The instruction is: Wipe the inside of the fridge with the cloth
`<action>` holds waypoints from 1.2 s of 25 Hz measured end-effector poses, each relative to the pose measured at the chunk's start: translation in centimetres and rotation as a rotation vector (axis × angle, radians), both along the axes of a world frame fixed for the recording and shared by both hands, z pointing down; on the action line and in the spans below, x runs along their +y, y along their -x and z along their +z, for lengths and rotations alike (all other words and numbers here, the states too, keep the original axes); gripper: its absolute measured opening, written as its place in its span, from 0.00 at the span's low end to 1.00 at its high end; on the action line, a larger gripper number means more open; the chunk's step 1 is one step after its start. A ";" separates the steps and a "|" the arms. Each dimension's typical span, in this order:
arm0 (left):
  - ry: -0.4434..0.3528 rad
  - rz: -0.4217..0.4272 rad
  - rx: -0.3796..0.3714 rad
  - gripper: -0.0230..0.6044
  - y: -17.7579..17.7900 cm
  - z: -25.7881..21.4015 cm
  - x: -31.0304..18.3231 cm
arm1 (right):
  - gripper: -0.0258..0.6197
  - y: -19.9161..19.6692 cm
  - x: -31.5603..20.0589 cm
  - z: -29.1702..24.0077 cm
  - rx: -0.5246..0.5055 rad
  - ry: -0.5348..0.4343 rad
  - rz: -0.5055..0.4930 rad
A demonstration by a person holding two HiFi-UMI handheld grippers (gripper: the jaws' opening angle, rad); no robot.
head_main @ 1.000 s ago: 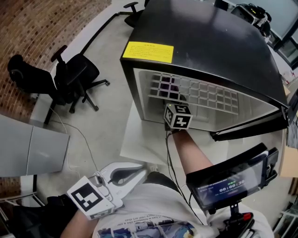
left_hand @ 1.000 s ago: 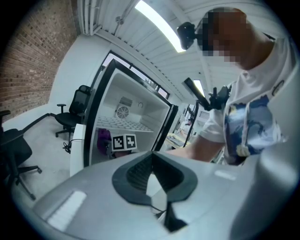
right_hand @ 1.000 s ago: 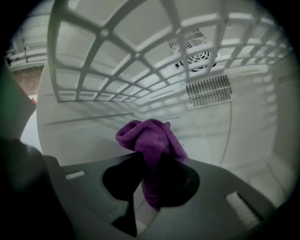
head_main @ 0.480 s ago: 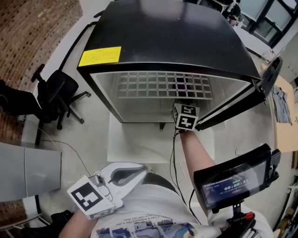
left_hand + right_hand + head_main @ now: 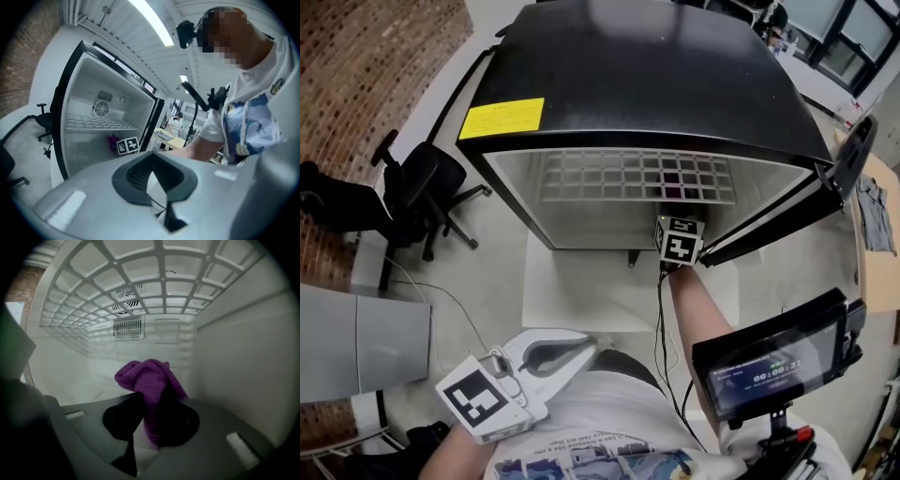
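R gripper [image 5: 147, 420] is inside the fridge [image 5: 647, 84], jaws clamped on the purple cloth [image 5: 149, 380]. The cloth bunches up and fwd out of the jaws, w/ a fold hanging down between them. Fridge R side wall [image 5: 243, 362] is just to the R of this gripper; can't tell if the cloth touches it. White wire shelf [image 5: 140, 282] runs overhead. Straight ahead on the back wall are a round fan vent [image 5: 126, 295] and a slotted grille [image 5: 128, 329] below it. From the head view only this gripper's marker cube [image 5: 678, 241] and the person's forearm [image 5: 694, 309] show outside the opening, w/ a bit of purple visible through the shelf. The fridge door [image 5: 787, 211] stands open to the R of the cube. L gripper [image 5: 152, 180] is low by the person's torso, well back from the fridge, jaws together w/ nothing between them. The open fridge sits ahead and to its L. Beyond it, off to the L, is a black office chair [image 5: 422, 187].
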State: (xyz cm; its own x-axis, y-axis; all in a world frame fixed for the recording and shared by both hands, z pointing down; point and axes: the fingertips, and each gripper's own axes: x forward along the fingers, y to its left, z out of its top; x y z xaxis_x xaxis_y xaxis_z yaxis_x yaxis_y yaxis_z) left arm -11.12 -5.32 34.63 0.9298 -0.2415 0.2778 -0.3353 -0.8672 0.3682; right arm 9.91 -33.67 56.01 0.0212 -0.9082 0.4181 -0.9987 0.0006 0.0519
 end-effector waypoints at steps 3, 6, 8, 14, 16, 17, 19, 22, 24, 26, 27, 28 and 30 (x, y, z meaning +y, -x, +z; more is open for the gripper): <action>0.001 -0.016 0.001 0.05 0.5 0.1 -0.1 | 0.17 2.2 -0.3 0.3 -0.022 0.003 -0.036; -0.009 -0.029 -0.012 0.05 1.2 0.6 -0.2 | 0.17 4.4 -0.4 0.5 -0.034 0.004 -0.076; -0.005 -0.043 -0.012 0.05 1.6 0.5 -0.2 | 0.17 6.1 -0.5 0.6 -0.039 0.005 -0.105; -0.014 -0.085 -0.028 0.05 3.4 1.4 -0.1 | 0.17 10.8 -0.7 0.6 -0.060 0.013 -0.185; -0.015 -0.099 -0.015 0.05 3.7 1.1 -0.2 | 0.17 12.5 -0.9 0.5 -0.071 0.014 -0.212; -0.014 -0.109 -0.008 0.05 3.8 0.9 -0.2 | 0.17 13.4 -0.9 0.5 -0.076 0.015 -0.226; -0.018 -0.129 -0.010 0.05 4.4 0.9 -0.3 | 0.17 15.1 -1.1 0.5 -0.088 0.017 -0.251; 0.007 -0.159 0.006 0.05 4.9 0.4 -0.2 | 0.17 17.2 -1.2 0.6 -0.115 0.019 -0.277; 0.006 -0.176 0.004 0.05 5.4 0.5 -0.1 | 0.17 18.5 -1.3 0.6 -0.131 0.022 -0.297; 0.009 -0.193 0.006 0.05 5.9 0.4 -0.1 | 0.17 19.8 -1.4 0.6 -0.150 0.024 -0.317; 0.005 -0.201 0.003 0.05 6.2 0.5 0.0 | 0.17 20.4 -1.4 0.5 -0.160 0.026 -0.326; -0.001 -0.208 -0.002 0.05 6.5 0.7 0.0 | 0.17 21.0 -1.4 0.5 -0.172 0.029 -0.336; 0.003 -0.222 0.001 0.05 6.8 0.7 0.1 | 0.17 22.1 -1.3 0.6 -0.195 0.034 -0.357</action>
